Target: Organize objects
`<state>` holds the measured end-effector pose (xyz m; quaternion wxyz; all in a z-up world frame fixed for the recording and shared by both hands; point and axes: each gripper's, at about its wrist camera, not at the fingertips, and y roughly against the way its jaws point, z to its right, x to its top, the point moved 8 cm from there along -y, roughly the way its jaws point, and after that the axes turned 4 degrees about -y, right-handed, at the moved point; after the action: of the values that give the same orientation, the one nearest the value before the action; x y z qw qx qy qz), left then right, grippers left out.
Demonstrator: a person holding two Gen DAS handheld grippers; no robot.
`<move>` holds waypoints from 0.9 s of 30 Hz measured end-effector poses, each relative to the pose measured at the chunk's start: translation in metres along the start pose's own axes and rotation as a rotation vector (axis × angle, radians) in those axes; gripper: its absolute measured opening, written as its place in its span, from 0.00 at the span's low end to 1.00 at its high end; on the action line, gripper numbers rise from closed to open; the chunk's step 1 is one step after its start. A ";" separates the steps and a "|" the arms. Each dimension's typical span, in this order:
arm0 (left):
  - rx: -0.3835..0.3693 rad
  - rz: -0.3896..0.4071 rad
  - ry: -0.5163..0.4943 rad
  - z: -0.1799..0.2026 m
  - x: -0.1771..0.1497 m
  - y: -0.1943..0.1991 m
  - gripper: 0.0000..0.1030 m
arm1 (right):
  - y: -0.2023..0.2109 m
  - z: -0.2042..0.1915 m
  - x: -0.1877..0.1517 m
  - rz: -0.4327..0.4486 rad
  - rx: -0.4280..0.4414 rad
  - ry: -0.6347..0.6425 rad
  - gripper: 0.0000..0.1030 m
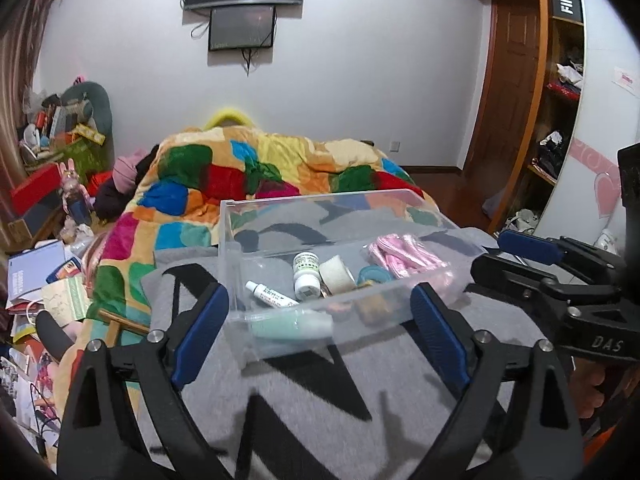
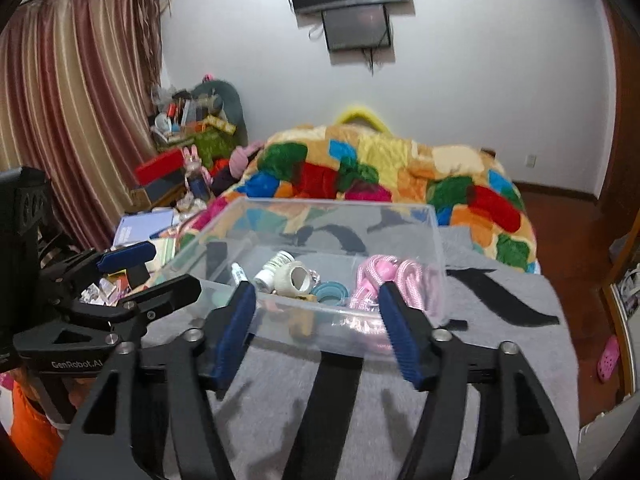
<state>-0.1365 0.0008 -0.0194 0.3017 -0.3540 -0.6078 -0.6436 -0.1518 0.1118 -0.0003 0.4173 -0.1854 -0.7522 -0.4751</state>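
A clear plastic bin (image 1: 236,224) stands on a grey and black blanket (image 1: 304,392); it also shows in the right wrist view (image 2: 438,240). Inside lie a pink coiled cord (image 1: 404,254), a white pill bottle (image 1: 306,276), a white tape roll (image 1: 336,274), a small white tube (image 1: 270,294), a teal roll (image 1: 374,276) and a mint green tube (image 1: 292,324). My left gripper (image 1: 320,320) is open and empty just before the bin's near wall. My right gripper (image 2: 316,320) is open and empty at the same wall, beside the left.
A colourful patchwork quilt (image 1: 260,172) covers the bed beyond the bin. Cluttered books and boxes (image 1: 44,280) lie on the left. A wooden shelf unit (image 1: 556,120) and a door stand on the right. A pink shoe (image 2: 608,358) lies on the floor.
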 end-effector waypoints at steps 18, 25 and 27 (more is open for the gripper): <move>0.011 0.020 0.058 0.011 -0.049 0.012 0.96 | 0.022 -0.002 -0.055 0.031 -0.038 0.048 0.78; 0.005 0.020 0.055 0.015 -0.052 0.014 0.96 | 0.022 0.004 -0.056 0.028 -0.028 0.020 0.78; 0.004 0.020 0.053 0.016 -0.052 0.015 0.96 | 0.022 0.003 -0.057 0.029 -0.026 0.022 0.78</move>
<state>-0.0935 0.0139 -0.0536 0.3248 -0.3425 -0.5974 -0.6483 -0.1046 0.1317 -0.0344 0.4301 -0.1966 -0.7385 -0.4807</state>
